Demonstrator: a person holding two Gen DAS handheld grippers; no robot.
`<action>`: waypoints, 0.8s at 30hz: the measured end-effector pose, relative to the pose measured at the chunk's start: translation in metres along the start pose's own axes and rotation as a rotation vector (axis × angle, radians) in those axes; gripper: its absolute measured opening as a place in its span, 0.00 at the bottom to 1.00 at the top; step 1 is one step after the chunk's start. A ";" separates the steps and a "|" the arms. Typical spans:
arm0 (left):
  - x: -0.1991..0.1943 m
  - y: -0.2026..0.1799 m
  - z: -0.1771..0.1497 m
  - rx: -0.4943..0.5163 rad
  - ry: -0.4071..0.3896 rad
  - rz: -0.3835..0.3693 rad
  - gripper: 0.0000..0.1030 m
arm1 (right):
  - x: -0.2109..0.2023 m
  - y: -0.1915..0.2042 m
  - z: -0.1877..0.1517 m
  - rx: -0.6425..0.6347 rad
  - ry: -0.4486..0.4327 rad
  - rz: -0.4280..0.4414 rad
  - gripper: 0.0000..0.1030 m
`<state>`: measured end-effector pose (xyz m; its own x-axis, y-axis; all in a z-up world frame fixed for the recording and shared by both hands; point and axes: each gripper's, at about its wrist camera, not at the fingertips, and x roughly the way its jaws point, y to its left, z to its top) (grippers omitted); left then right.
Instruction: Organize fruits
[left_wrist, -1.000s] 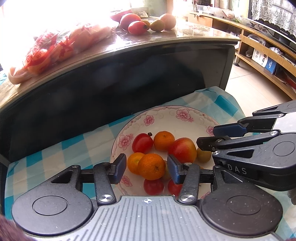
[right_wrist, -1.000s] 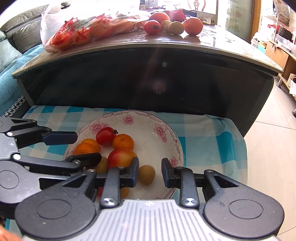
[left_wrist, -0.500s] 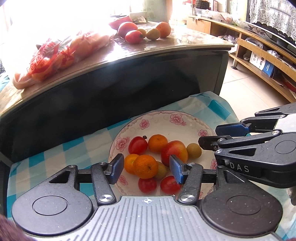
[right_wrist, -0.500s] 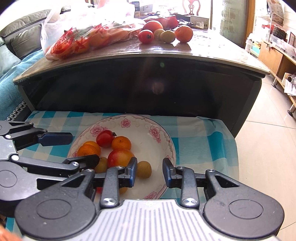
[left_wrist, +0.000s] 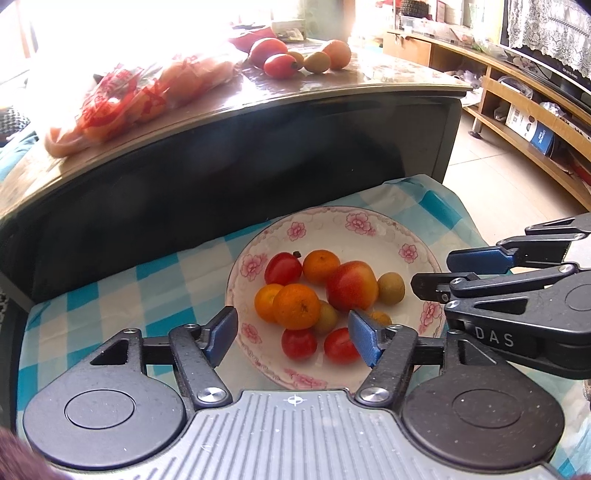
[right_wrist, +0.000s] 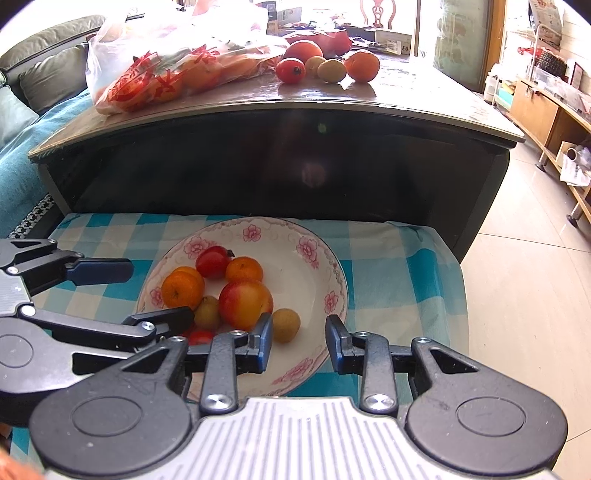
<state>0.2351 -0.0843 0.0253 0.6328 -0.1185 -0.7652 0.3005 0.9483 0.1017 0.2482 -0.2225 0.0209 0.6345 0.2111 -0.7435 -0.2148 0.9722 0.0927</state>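
Checked cloth (left_wrist: 155, 280) under round fruit plate (left_wrist: 332, 221), stemmed tomato (left_wrist: 282, 267) stem-up.

Checked cloth (right_wrist: 388, 258), dark table (right_wrist: 295, 166), sofa (right_wrist: 48, 70), tiled floor (right_wrist: 524, 295)

The plate (left_wrist: 369, 221) is glossy glazed ceramic on a soft checked cloth (left_wrist: 155, 280). The bench (right_wrist: 424, 99) top is polished and reflective. A thin, crinkled plastic bag (right_wrist: 155, 70) lies far left. The floor (right_wrist: 524, 295) is glossy tile.
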 end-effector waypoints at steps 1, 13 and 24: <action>-0.001 0.001 -0.001 -0.004 -0.001 0.002 0.73 | -0.001 0.000 -0.001 0.000 0.000 0.001 0.34; -0.017 0.008 -0.017 -0.054 -0.012 0.032 0.84 | -0.015 0.014 -0.011 -0.007 0.002 -0.007 0.36; -0.037 0.013 -0.032 -0.127 -0.048 0.039 0.92 | -0.031 0.017 -0.021 0.019 -0.005 -0.006 0.37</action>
<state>0.1931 -0.0584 0.0343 0.6766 -0.0917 -0.7306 0.1842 0.9817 0.0474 0.2089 -0.2147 0.0314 0.6393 0.2054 -0.7410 -0.1967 0.9753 0.1007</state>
